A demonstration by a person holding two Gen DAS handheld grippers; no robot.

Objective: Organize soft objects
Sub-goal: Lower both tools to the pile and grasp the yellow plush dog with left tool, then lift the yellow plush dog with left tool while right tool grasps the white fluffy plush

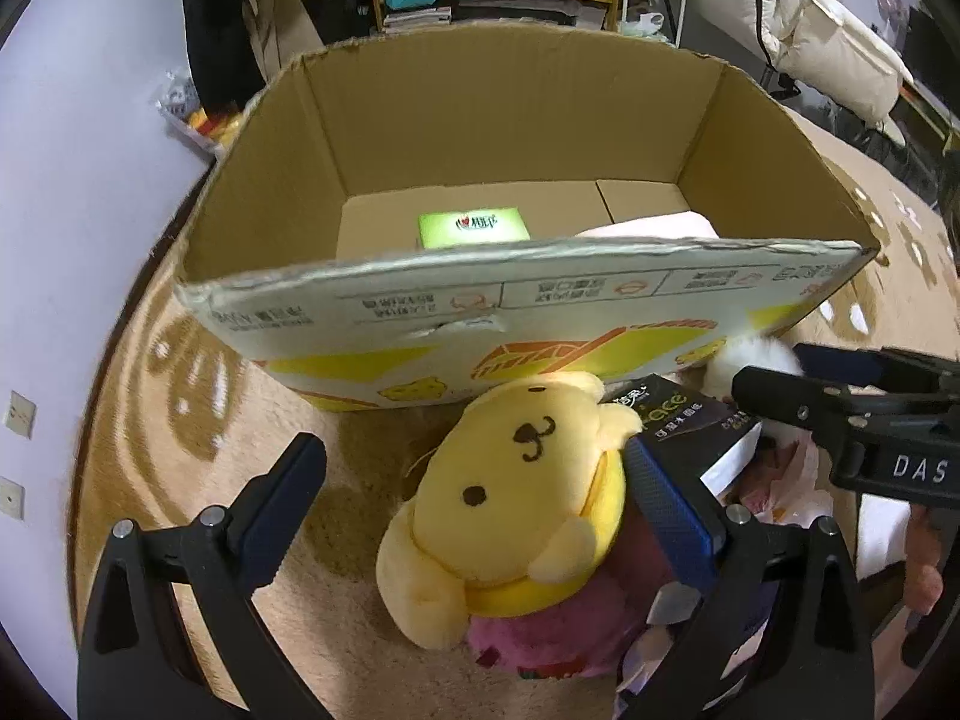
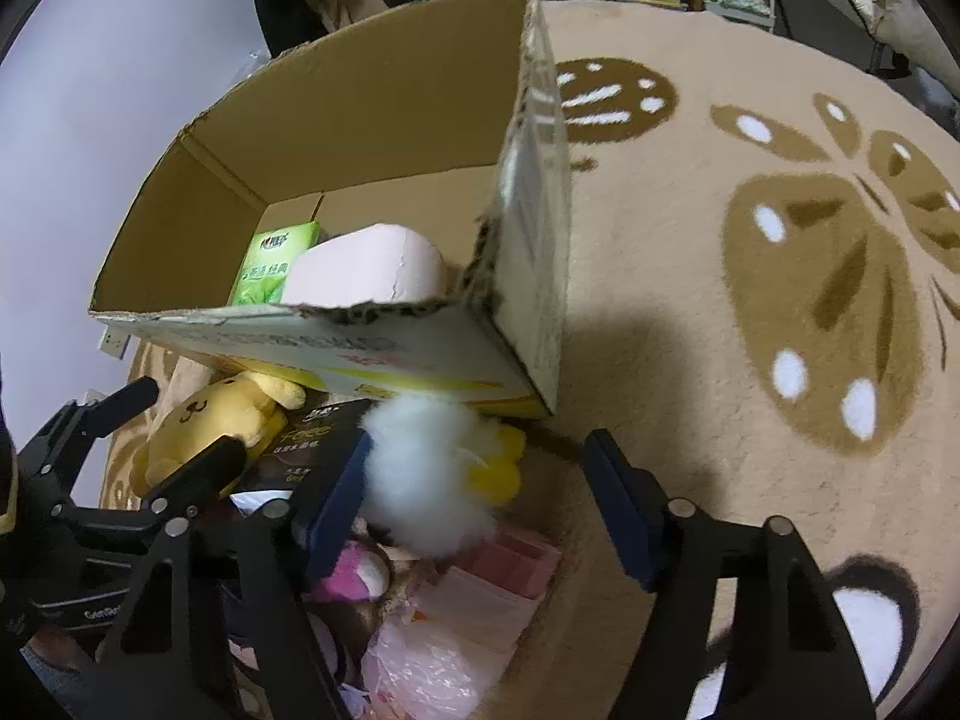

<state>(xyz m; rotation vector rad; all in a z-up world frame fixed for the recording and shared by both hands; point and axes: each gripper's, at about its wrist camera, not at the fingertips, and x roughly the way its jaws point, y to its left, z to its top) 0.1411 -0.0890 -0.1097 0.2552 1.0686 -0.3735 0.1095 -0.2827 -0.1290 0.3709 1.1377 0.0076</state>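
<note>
A yellow plush dog (image 1: 516, 498) lies on a pink plush (image 1: 540, 636) in front of the cardboard box (image 1: 522, 264). My left gripper (image 1: 474, 510) is open around the dog. Its right pad (image 1: 666, 516) touches the dog's side, and its left pad (image 1: 282, 504) stands well clear. In the right wrist view a white fluffy plush (image 2: 426, 474) with yellow parts lies between the fingers of my open right gripper (image 2: 480, 504). The left pad (image 2: 336, 498) brushes the fluff, while the right pad (image 2: 624, 510) is apart from it.
The cardboard box (image 2: 300, 324) holds a green tissue pack (image 2: 273, 267) and a pale pink roll (image 2: 366, 267). A black carton (image 1: 690, 420) and plastic bags (image 2: 444, 630) lie among the toys. Beige patterned rug (image 2: 780, 240) spreads to the right; shelves stand behind.
</note>
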